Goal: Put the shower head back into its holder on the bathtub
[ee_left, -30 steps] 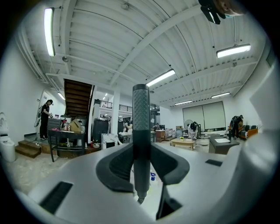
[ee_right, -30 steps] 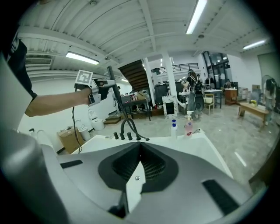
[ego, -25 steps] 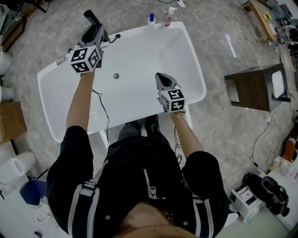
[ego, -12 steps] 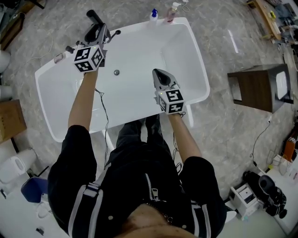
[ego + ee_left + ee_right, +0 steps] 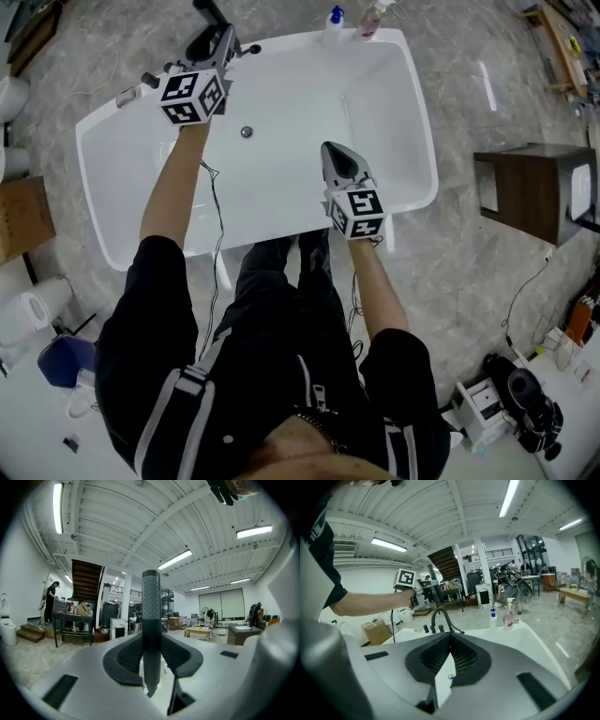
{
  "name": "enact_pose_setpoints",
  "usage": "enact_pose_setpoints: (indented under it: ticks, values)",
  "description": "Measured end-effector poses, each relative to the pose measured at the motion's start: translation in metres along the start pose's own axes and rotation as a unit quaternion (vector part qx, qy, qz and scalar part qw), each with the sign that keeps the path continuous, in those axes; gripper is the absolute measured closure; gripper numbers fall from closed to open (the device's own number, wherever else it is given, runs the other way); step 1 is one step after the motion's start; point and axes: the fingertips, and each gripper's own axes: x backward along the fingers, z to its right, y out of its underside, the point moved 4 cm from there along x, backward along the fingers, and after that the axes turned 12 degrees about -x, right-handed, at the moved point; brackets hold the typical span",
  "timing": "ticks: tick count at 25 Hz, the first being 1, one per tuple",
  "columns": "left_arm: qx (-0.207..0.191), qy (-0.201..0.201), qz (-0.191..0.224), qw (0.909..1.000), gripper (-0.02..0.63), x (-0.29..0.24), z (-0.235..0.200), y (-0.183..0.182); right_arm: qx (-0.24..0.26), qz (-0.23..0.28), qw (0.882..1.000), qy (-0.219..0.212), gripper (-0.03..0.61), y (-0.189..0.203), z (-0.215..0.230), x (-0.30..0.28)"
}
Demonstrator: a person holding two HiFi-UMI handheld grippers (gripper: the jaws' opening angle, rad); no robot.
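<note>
The job was not done yet. The left gripper [image 5: 220,42] was squeezed tight on the shower head [image 5: 151,616], with the dark handle pinched between its two jaws and poking up past them. It was held over the far left corner of the tub [image 5: 281,187], right by the black tap [image 5: 440,617] and its little knobs. I could not pick out the holder itself, but it looked like it should be there by the tap. So the shower head had been picked up and carried close, and what was left was to lower it into the holder and let go.

The right gripper [image 5: 331,152] was closed with nothing in it. It hung over the near side of the tub and had no work to do.

The tub was white, smooth and dry looking, with a small round drain [image 5: 247,132] in the bottom. Two bottles [image 5: 373,16] stood on its far rim. The person stood at the near rim.

The floor [image 5: 487,309] was grey stone with pale swirls. A brown cabinet [image 5: 525,192] stood to the right and a cardboard box [image 5: 21,217] to the left. The room was big, with dark stairs [image 5: 86,581] and long lamps [image 5: 174,558] on a white ceiling.
</note>
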Motion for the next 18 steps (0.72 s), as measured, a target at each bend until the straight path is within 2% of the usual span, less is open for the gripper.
enact_pose_setpoints:
  ticks: [7, 18]
  values:
    - [0.000, 0.000, -0.008, 1.0000, 0.482, -0.016, -0.001, 0.013, -0.010, -0.011, 1.000, -0.002, 0.569, 0.013, 0.001, -0.006]
    - [-0.005, -0.011, -0.030, 0.9995, 0.482, -0.038, 0.006, 0.060, -0.021, -0.024, 0.999, -0.007, 0.569, 0.027, 0.012, -0.022]
